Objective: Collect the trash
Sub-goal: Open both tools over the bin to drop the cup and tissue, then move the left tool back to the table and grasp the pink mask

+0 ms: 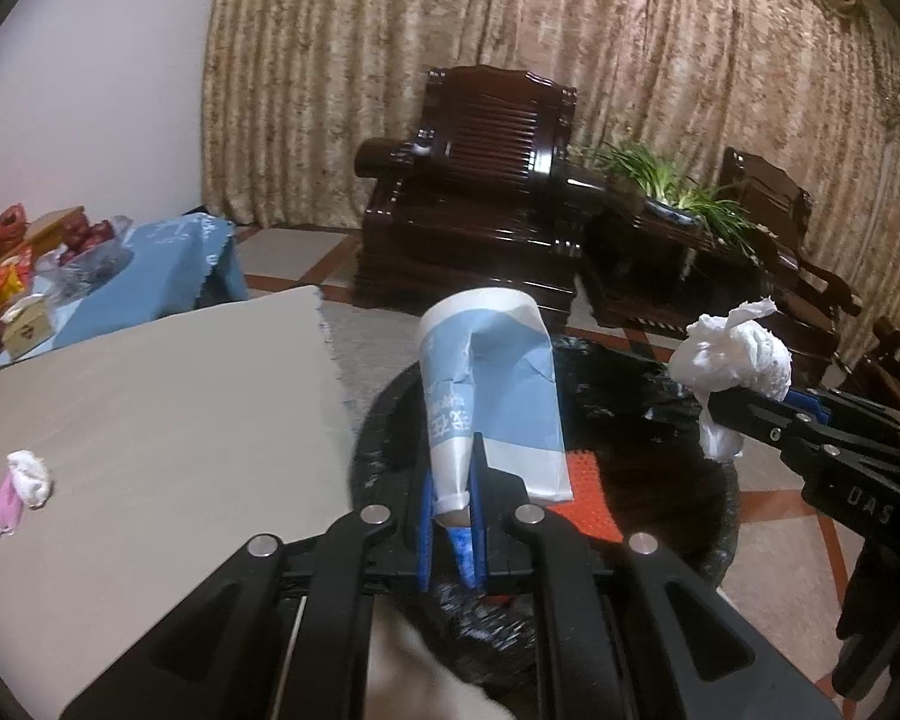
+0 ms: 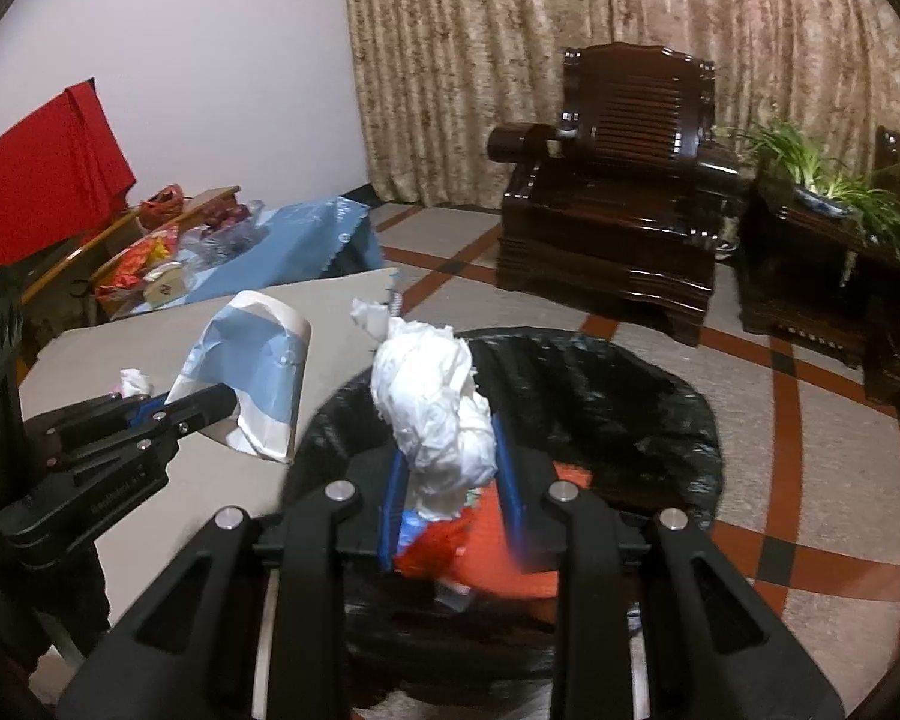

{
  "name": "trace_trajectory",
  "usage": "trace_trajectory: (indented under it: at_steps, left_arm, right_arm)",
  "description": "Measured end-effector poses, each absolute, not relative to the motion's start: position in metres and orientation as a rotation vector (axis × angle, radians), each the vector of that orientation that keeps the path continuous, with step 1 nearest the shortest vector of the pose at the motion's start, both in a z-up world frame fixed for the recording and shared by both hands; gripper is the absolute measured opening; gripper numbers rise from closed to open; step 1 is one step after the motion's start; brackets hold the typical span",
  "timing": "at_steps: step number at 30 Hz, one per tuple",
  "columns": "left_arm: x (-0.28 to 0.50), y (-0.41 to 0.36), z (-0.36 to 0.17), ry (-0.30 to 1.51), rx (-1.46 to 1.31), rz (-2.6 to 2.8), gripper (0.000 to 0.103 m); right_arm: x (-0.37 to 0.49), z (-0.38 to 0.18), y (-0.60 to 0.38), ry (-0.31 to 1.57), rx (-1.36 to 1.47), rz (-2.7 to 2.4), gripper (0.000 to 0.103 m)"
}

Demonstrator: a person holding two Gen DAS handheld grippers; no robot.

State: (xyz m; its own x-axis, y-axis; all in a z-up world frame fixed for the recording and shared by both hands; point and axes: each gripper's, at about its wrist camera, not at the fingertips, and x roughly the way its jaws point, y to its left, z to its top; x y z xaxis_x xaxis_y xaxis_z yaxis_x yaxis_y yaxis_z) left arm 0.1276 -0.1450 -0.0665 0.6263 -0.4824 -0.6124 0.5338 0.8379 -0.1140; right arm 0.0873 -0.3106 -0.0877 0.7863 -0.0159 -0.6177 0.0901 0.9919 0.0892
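My left gripper (image 1: 453, 504) is shut on a crushed blue and white paper cup (image 1: 492, 390) and holds it over the near edge of a black-lined trash bin (image 1: 648, 384). The cup also shows in the right wrist view (image 2: 258, 372). My right gripper (image 2: 450, 480) holds a crumpled white tissue wad (image 2: 438, 408) between its blue pads above the bin (image 2: 600, 384); the pads look partly spread. The wad also shows in the left wrist view (image 1: 732, 360). A small white tissue with a pink scrap (image 1: 24, 480) lies on the grey table (image 1: 150, 420).
Orange and red trash (image 2: 498, 546) lies inside the bin. A side table with a blue cloth (image 1: 162, 264) and snack packets stands at the far left. A dark wooden armchair (image 1: 480, 180) and a potted plant (image 1: 672, 186) stand behind the bin.
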Motion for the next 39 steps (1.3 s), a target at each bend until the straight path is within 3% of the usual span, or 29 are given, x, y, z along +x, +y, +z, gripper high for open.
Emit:
trace_trajectory:
  at_steps: [4,6,7,8,9,11,16,18,20,39]
  left_arm:
    - [0.134,-0.162,-0.075,0.707,0.074,-0.611,0.012]
    - [0.139,-0.171,-0.079,0.724,0.071,-0.637,0.027]
    - [0.141,-0.175,-0.082,0.736,0.060,-0.654,0.030]
    - [0.142,-0.175,-0.084,0.744,0.050,-0.665,0.040]
    - [0.144,-0.175,-0.085,0.750,0.039,-0.670,0.050]
    - [0.147,-0.171,-0.087,0.756,0.010,-0.676,0.058]
    - [0.146,-0.153,-0.084,0.728,0.008,-0.640,0.081]
    - [0.143,-0.141,-0.080,0.704,0.020,-0.602,0.093]
    - [0.141,-0.124,-0.076,0.681,0.025,-0.558,0.097]
    - [0.151,0.061,-0.086,0.674,-0.084,-0.163,0.097]
  right_arm:
    - [0.089,-0.099,-0.329,0.688,0.121,-0.108,0.028]
    - [0.090,-0.105,-0.337,0.698,0.115,-0.138,0.032]
    - [0.091,-0.110,-0.342,0.708,0.112,-0.160,0.046]
    - [0.090,-0.112,-0.345,0.709,0.114,-0.174,0.059]
    - [0.089,-0.114,-0.350,0.707,0.121,-0.190,0.063]
    - [0.086,-0.116,-0.355,0.699,0.128,-0.213,0.083]
    - [0.080,-0.116,-0.365,0.679,0.148,-0.224,0.096]
    - [0.080,-0.114,-0.364,0.671,0.164,-0.211,0.097]
    - [0.081,-0.110,-0.358,0.665,0.167,-0.198,0.098]
    - [0.165,-0.104,-0.202,0.686,0.032,0.090,0.098]
